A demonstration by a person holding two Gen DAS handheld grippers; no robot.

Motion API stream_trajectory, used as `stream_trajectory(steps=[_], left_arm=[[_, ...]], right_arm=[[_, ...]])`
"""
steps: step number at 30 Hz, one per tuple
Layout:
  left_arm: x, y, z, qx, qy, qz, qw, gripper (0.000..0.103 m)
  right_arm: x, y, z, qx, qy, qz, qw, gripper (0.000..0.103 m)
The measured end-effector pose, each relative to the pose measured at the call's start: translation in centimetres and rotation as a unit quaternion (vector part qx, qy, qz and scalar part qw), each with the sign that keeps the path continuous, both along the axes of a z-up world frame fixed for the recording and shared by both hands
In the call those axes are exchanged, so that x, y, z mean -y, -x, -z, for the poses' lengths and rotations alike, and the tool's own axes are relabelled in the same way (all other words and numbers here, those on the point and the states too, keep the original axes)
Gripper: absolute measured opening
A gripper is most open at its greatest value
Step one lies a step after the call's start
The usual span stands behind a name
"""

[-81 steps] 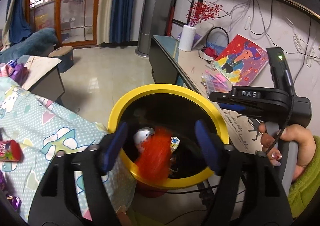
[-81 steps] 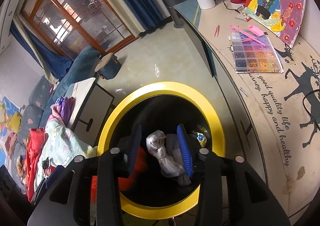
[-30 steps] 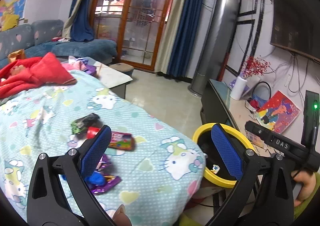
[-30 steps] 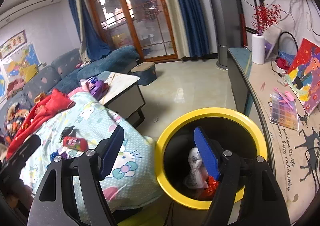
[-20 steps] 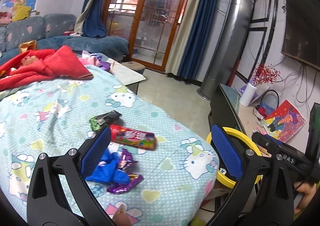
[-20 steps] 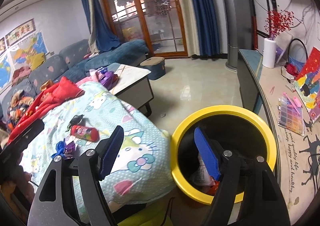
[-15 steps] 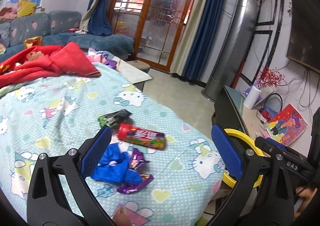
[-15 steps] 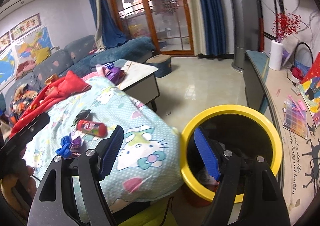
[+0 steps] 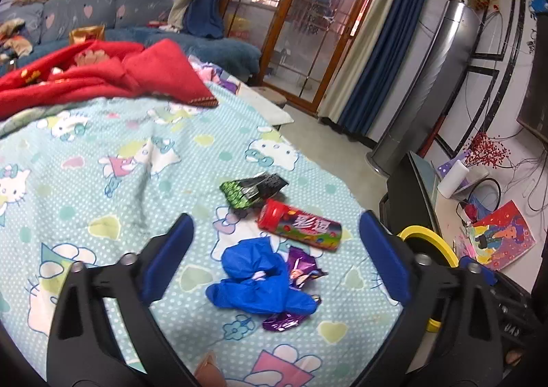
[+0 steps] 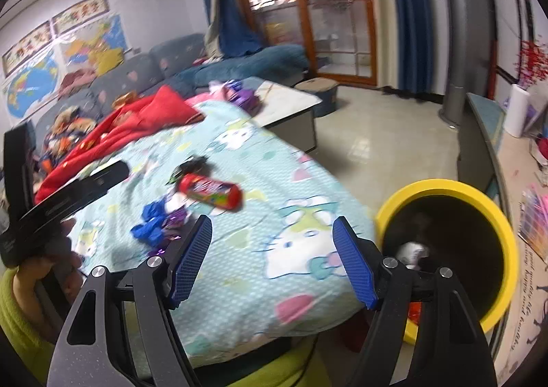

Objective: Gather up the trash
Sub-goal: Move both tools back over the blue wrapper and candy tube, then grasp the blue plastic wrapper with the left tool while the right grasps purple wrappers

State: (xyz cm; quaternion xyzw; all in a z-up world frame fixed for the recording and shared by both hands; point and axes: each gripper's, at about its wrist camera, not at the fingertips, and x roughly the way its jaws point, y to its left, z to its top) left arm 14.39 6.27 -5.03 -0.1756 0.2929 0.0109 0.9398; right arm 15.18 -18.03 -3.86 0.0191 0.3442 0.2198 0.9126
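Trash lies on a Hello Kitty bedspread point(image 9: 120, 160): a crumpled blue bag point(image 9: 260, 277), purple wrappers point(image 9: 301, 267), a red candy tube point(image 9: 301, 226) and a green-black wrapper point(image 9: 253, 190). My left gripper point(image 9: 274, 265) hovers over the blue bag, its jaws closing but still wide, touching nothing. The right wrist view shows the same tube point(image 10: 210, 193) and blue bag point(image 10: 152, 227) further left. My right gripper point(image 10: 272, 262) stands open and empty above the bedspread's edge point(image 10: 274, 250). The yellow-rimmed bin point(image 10: 445, 186) with trash inside stands to its right.
A red blanket point(image 9: 102, 78) lies at the back of the bed, with a sofa point(image 9: 137, 10) behind. A low table point(image 10: 291, 102), a long TV cabinet point(image 10: 486, 133) with a white roll and a painting point(image 9: 503, 236), and bare floor point(image 10: 387, 140) lie beyond the bin.
Both grippers have swung left from the bin toward the bed. The trash pile now sits between the left gripper's fingers in view, larger and closer; the bin has slid to the right edge.
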Motion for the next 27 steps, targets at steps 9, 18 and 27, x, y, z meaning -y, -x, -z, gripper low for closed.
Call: stream_trajectory(steps=[9,18,27], left_arm=[[-1.9,-0.9,2.3,-0.038,0.047,0.006,0.9982,0.058],[-2.6,-1.5,4.4,-0.062,0.078,0.02,0.9948,0.044],[-2.4,-2.2,6.4,-0.096,0.101,0.035,0.9896,0.037]], right_arm=[[-5.1,-0.3,2.0,-0.032,0.02,-0.075,0.996,0.058],[-8.7,-2.4,5.1,-0.077,0.024,-0.118,0.99,0.047],[-10.7,-2.9,7.0,-0.088,0.03,-0.148,0.985,0.047]])
